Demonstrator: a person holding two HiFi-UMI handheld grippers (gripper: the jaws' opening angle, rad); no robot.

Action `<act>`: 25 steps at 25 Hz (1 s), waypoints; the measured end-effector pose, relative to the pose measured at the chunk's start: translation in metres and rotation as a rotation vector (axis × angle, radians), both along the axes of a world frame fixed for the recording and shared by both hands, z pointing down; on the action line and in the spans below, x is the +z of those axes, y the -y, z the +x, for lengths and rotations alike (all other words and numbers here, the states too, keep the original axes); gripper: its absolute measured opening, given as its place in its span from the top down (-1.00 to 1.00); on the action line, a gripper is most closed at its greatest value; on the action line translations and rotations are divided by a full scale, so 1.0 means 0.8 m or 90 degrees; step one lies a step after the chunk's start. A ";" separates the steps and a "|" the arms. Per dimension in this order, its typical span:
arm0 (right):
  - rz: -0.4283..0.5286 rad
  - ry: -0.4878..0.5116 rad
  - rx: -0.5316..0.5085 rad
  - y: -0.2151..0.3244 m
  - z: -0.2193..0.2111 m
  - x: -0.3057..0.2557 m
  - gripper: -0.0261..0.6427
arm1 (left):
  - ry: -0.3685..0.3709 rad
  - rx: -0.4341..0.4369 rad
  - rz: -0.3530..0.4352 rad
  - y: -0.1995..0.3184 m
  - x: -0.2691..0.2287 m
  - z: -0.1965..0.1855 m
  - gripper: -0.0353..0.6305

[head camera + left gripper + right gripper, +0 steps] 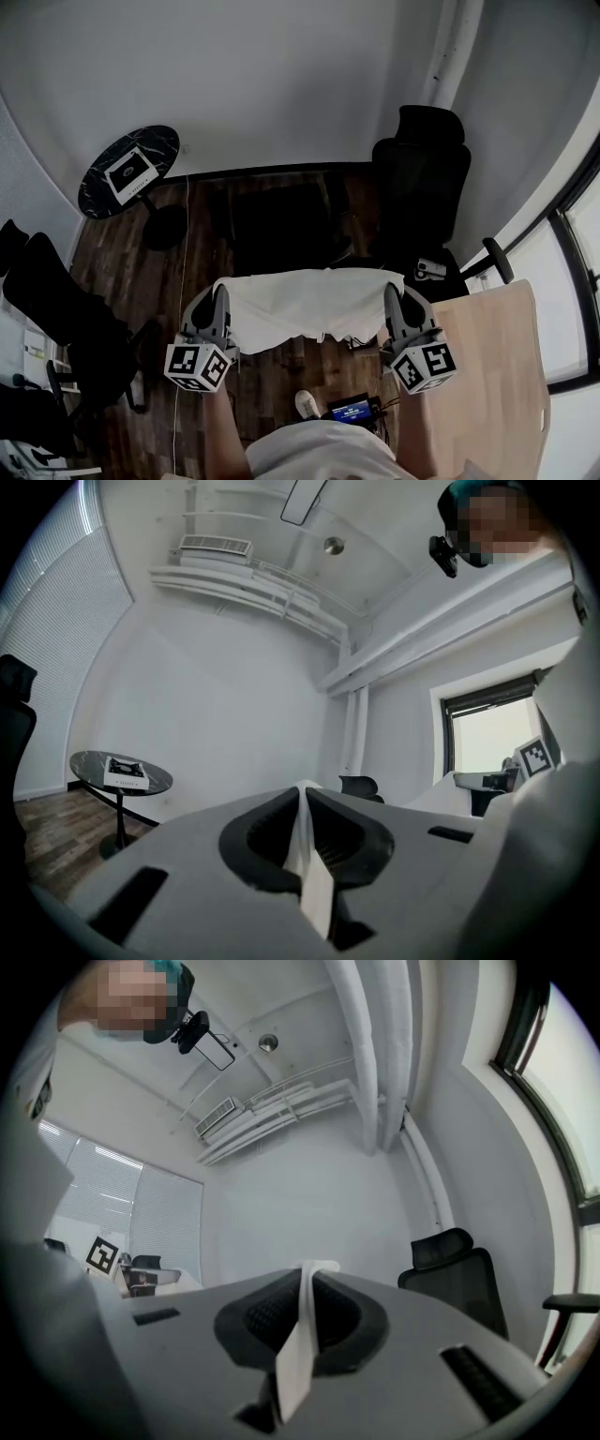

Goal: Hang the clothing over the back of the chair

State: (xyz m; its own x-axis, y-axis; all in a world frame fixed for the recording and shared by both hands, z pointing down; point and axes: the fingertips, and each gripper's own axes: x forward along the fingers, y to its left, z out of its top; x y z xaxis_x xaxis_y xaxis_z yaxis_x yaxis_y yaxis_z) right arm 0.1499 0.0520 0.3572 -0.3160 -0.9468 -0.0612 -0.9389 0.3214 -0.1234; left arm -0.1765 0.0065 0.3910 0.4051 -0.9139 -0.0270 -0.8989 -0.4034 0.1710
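A white piece of clothing (305,305) is stretched flat between my two grippers, chest-high above the wooden floor. My left gripper (221,292) is shut on its left edge and my right gripper (391,295) on its right edge. In the left gripper view a fold of white cloth (314,874) is pinched between the shut jaws of the left gripper (305,794). The right gripper (309,1274) likewise pinches a white strip (298,1344). A black office chair (422,187) with a headrest stands beyond the clothing at the right. It also shows in the right gripper view (455,1269).
A dark, low piece of furniture (281,225) sits just beyond the clothing. A round black table (128,172) holding a white box stands at the far left. More black chairs (56,300) are at the left. A light wooden tabletop (497,366) is at the right, and a small screen (352,410) lies on the floor.
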 end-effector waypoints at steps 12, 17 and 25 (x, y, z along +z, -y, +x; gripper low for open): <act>0.015 0.005 0.019 0.046 0.012 -0.014 0.86 | -0.017 0.022 0.015 0.059 -0.002 0.006 0.80; 0.032 0.010 -0.002 0.060 0.010 -0.016 0.86 | -0.009 0.018 0.016 0.070 0.000 0.007 0.80; 0.032 0.007 -0.009 0.075 0.014 -0.019 0.86 | 0.011 0.006 0.024 0.081 -0.006 0.004 0.80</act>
